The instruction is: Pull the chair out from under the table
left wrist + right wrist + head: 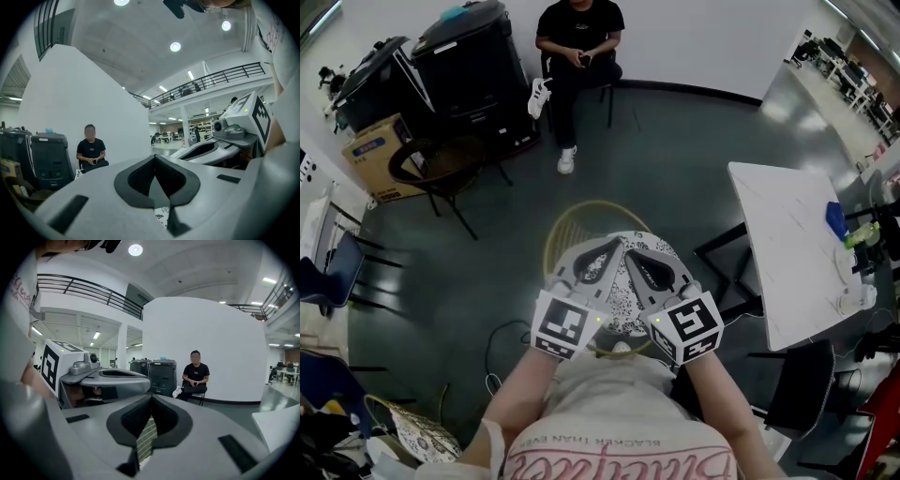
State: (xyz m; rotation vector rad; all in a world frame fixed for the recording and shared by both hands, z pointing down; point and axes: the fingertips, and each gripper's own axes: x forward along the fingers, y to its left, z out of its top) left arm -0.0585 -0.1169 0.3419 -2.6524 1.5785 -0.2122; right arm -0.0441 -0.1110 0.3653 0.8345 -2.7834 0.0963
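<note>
**Grippers closed and empty above chair; chair stands clear of table**

Left gripper (pixel 155 158) and right gripper (pixel 151 399) both have their jaws drawn together at the tips, gripping nothing. Only the patterned cushion (pixel 623 292) and woven seat back show through the slits behind them. Both hover side by side over the wicker chair (pixel 581 210), which stands on open floor, left of the white table (pixel 787 272) and apart from it. Judgement: the pull-out looks complete. Any further pull calls for opening the jaws and taking the back rim. Two black bins (pixel 473 66) stand lidded at the wall, contents hidden. Nothing can be made out in the cardboard box (pixel 375 152).
</note>
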